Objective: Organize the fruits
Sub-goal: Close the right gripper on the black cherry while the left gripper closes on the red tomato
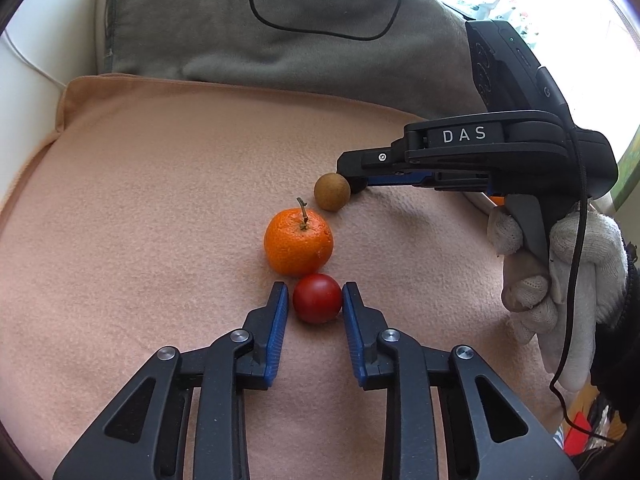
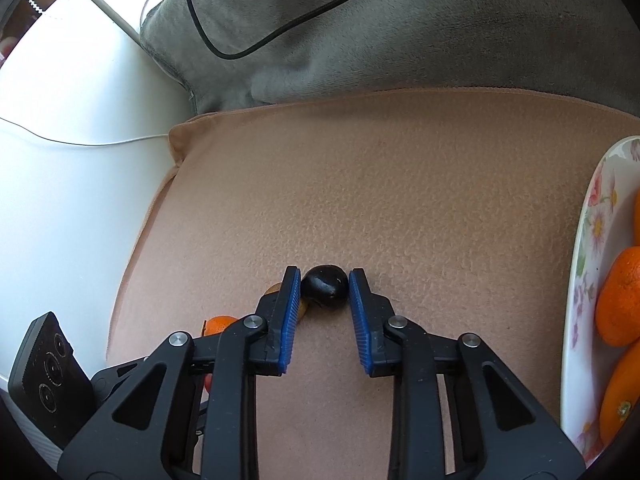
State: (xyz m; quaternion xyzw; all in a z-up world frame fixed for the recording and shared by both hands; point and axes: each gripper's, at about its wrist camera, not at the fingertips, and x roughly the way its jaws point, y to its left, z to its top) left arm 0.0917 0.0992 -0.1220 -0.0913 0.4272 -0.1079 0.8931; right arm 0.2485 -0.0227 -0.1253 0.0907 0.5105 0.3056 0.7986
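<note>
Left gripper (image 1: 316, 300): clamped on red fruit (image 1: 317, 298), resting on peach blanket (image 1: 160, 200), touching mandarin (image 1: 298, 242) | Right gripper (image 2: 324, 286): clamped on dark fruit (image 2: 325, 286), same blanket | Brown fruit (image 1: 332, 192): just beyond mandarin | Floral plate (image 2: 588, 248): oranges (image 2: 620, 296), right edge.

The left gripper (image 1: 316, 300) clamps a small round red fruit (image 1: 317, 298) on the peach fleece blanket (image 1: 140, 220), touching a stemmed orange mandarin (image 1: 298, 242).
</note>
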